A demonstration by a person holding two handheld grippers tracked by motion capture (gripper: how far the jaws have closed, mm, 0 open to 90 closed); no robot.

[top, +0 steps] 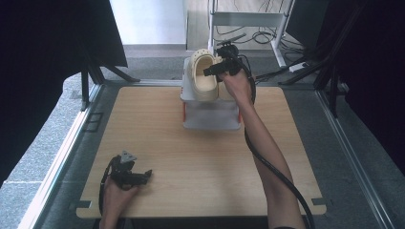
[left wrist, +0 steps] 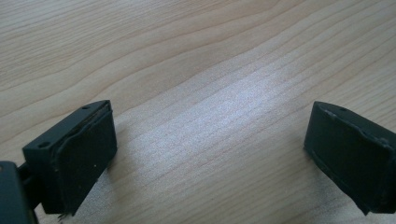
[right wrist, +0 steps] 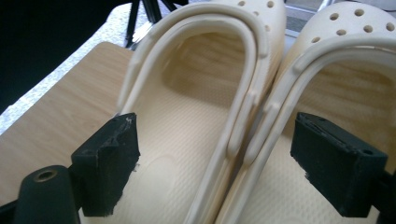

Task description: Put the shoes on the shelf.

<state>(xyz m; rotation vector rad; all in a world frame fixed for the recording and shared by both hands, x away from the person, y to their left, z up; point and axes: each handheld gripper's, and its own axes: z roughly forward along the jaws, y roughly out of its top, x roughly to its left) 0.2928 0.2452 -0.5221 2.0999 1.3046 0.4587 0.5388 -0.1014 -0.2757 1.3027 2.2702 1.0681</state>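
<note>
Over at the far side of the wooden table (top: pixel 200 157), seen from the high view, I am holding my right gripper (top: pixel 216 68) up at a pair of cream clogs (top: pixel 204 76), which are sitting on top of a white stand (top: pixel 210 119) near the table's far edge. My right forearm is stretching across the right half of the table, with the cable trailing back beside it. At the near left corner, my left gripper (top: pixel 138 177) is lying low on the wood in my left hand (top: pixel 117 195), well apart from the shoes.

Looking along the left gripper (left wrist: pixel 210 149), I am keeping its two black pads (left wrist: pixel 84 154) spread wide, with bare wood grain between them and nothing gripped.

Looking along the right gripper (right wrist: pixel 224 163), I am facing two clogs side by side, heels toward me and perforated toes at the far end. The jaws are standing wide: the left pad (right wrist: pixel 109 163) is sitting over the footbed of the left clog (right wrist: pixel 196 107), the right pad over the footbed of the right clog (right wrist: pixel 355 70). The touching side walls of both shoes are lying between the pads, and neither pad is pressing on them.
</note>
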